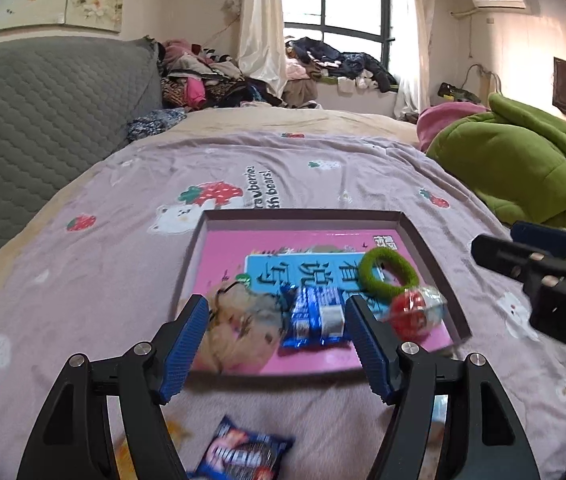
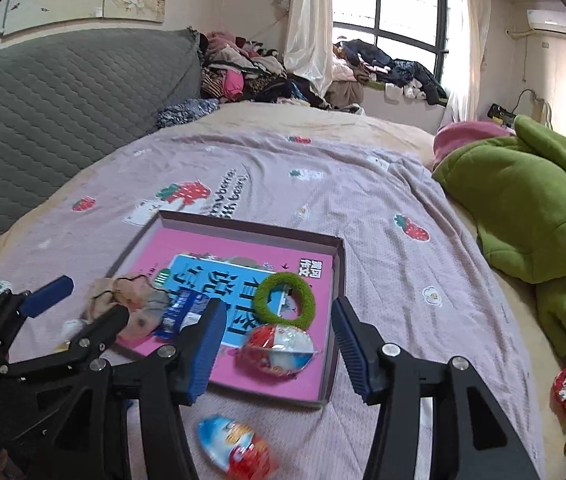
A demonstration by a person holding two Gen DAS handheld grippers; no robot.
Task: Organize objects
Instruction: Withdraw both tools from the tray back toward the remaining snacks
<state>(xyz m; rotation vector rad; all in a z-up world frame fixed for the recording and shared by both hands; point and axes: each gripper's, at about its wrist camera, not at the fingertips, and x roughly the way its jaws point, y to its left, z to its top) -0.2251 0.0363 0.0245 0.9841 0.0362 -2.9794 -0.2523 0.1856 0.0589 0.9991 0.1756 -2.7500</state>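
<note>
Left wrist view shows the pink-grey printed bedcover (image 1: pixel 243 168) filling the scene, and at its centre the shallow cardboard box (image 1: pixel 303 214) with a pink book lining its floor, which serves as the collecting place. Inside it, at 9 o'clock, lies the beige crumpled scrunchie (image 1: pixel 239 328); at the middle the blue snack packet (image 1: pixel 317 314); at 2 o'clock the green fuzzy hair ring (image 1: pixel 389 274); at 4 o'clock the red-and-white wrapped egg (image 1: pixel 415 314). The left gripper (image 1: pixel 277 344) stands released, holding nothing. The right gripper (image 2: pixel 279 346) is also released and empty. Outside the box, at 6 o'clock, wait another blue packet (image 1: pixel 243 454) and a second wrapped egg (image 2: pixel 239 446).
</note>
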